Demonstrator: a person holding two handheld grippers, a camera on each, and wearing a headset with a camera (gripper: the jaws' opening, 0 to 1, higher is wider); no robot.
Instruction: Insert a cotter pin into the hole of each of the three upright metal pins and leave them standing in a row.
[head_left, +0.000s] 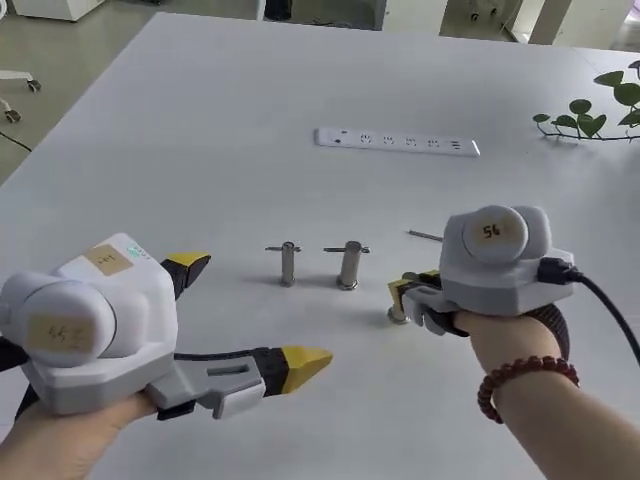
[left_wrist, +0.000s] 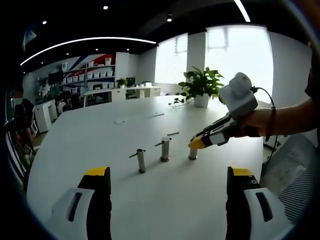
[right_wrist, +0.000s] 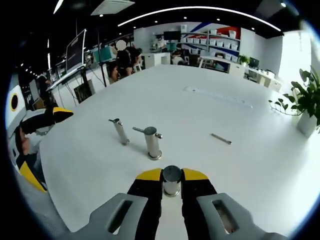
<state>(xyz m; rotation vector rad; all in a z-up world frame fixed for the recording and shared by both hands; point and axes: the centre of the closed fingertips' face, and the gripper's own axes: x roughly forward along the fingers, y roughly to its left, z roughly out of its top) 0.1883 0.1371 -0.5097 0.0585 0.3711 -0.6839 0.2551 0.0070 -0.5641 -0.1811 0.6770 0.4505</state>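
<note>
Table (head_left: 250, 120) under all: left gripper (head_left: 265, 310) gaping and idle, right gripper (head_left: 405, 295) clamped on upright third pin (right_wrist: 171, 176) — beside two fitted pins (head_left: 348, 265) — loose cotter pin (right_wrist: 220, 138) flat, crosswise, near beyond right jaws, nearer that hand.

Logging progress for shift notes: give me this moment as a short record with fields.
Left gripper: open, holding nothing
Right gripper: shut on third pin, upright on table
Fitted with cotter pins: left pin, middle pin
Loose cotter pin: lying on table beyond third pin
Background: power strip, plant
</note>
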